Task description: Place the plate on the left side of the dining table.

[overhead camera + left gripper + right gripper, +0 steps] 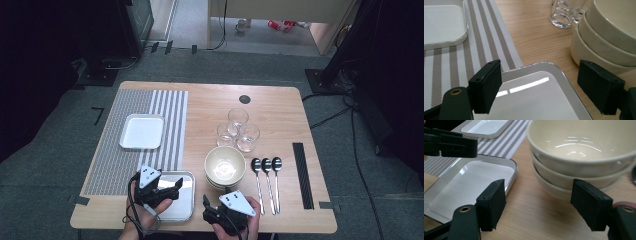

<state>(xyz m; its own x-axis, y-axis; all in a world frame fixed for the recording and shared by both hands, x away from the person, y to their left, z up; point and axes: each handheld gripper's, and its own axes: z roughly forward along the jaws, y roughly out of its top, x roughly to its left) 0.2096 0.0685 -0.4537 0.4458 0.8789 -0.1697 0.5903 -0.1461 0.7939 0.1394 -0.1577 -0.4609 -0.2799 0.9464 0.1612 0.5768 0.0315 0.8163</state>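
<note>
Where the near edge of the counter meets the person's hands in the high view, the left tongs are held over the near metal tray, while the right tongs are held just beside the stack of cream bowls, with nothing gripped. Three spoons are laid right of the bowls, three glasses beyond them, and a second tray on the striped mat. In the left gripper view, the left tongs are seen standing wide open above the tray's corner, empty. In the right gripper view, the right tongs are seen spread wide and empty, the bowl stack close ahead, the tray to one side.
</note>
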